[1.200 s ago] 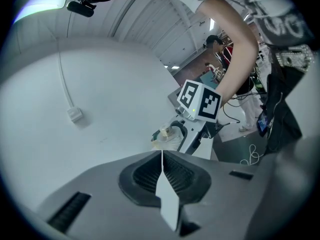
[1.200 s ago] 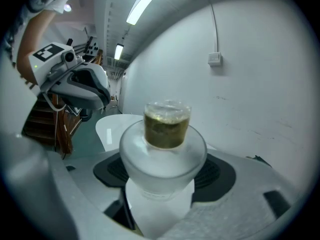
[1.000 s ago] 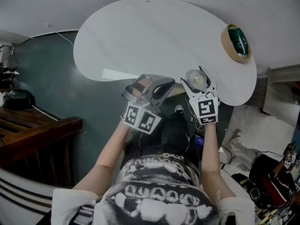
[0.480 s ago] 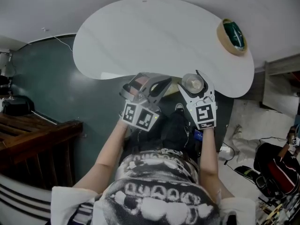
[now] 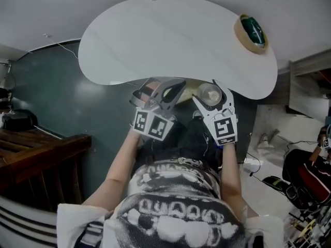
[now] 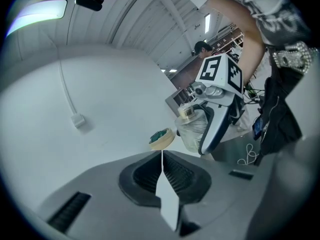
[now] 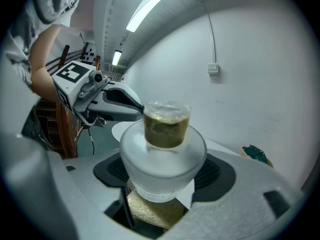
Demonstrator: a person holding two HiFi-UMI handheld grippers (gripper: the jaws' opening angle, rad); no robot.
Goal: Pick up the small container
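Observation:
The small container (image 7: pixel 163 159) is a frosted clear jar with a narrow yellowish top. My right gripper (image 7: pixel 164 171) is shut on it and holds it in the air off the near edge of the white table (image 5: pixel 170 40). In the head view the small container (image 5: pixel 209 93) sits between the right gripper's (image 5: pixel 211 98) jaws. The left gripper view shows the small container (image 6: pixel 192 126) from the side. My left gripper (image 6: pixel 161 170) is shut with nothing between its jaws, and in the head view the left gripper (image 5: pixel 166 91) hangs just left of the right one.
A tan tape roll with a green inside (image 5: pixel 251 33) lies at the table's far right edge. A dark wooden bench (image 5: pixel 36 151) stands at the left. Bags and cables (image 5: pixel 305 180) lie on the floor at the right.
Both grippers have drifted slightly back toward the person and off the table's near edge. The right gripper still holds the small container; the left stays shut.

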